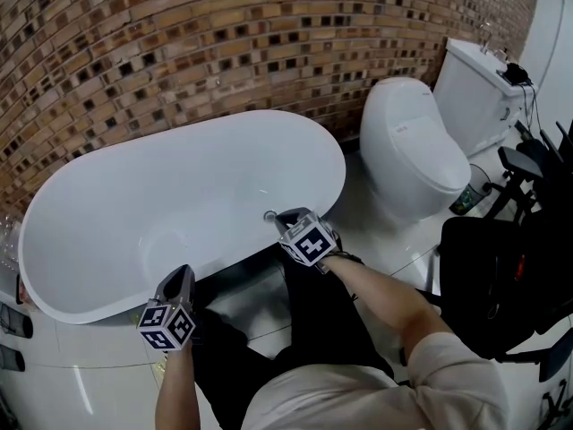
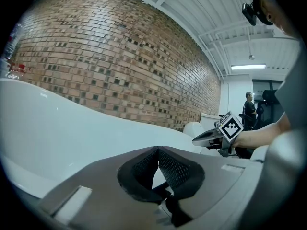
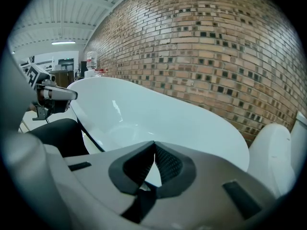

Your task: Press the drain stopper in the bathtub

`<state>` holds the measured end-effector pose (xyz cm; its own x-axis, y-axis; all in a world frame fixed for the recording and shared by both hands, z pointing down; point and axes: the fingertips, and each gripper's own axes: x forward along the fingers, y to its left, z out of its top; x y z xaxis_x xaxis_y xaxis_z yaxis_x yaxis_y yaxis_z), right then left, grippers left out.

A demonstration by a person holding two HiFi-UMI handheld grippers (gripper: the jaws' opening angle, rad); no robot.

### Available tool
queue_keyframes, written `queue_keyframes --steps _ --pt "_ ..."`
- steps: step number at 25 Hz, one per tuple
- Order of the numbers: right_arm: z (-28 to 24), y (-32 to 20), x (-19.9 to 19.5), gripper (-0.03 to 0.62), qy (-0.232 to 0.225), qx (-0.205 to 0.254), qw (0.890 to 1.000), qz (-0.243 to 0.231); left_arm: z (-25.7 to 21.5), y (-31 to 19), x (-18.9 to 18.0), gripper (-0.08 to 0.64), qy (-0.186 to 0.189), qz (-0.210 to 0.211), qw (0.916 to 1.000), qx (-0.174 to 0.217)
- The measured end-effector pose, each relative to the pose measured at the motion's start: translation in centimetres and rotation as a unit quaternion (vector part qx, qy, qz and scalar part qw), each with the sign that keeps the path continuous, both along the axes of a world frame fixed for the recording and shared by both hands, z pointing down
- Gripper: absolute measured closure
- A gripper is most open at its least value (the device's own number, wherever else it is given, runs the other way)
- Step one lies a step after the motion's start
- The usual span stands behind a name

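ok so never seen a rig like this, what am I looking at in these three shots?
There is no robot here. A person holds a two-jaw tool in each hand.

The head view is taken from a camera on the person's head, looking down. It shows the left hand-held gripper at the left and the right hand-held gripper at the near rim of a white bathtub. A toilet stands to the right of the tub and a brick wall is behind it.

The other two pictures come from a camera riding on each gripper, looking along its own jaws. Both pairs of jaws are closed with nothing between them, so nothing is held. I can't clearly pick out the drain stopper.
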<state>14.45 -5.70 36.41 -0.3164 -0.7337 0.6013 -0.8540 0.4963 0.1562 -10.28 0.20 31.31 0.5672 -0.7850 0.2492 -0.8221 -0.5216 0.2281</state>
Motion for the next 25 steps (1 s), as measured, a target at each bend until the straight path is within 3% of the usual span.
queue_keyframes --steps 16,25 --pt "2.5 1.6 -0.9 0.577 -0.029 0.024 0.999 -0.008 2.7 1.2 -2.9 0.554 -0.017 -0.025 0.9995 0.003" --pt "1.9 1.7 -0.1 0.578 -0.097 0.045 0.994 0.006 4.0 2.3 -3.0 0.555 -0.03 -0.027 0.9989 0.025"
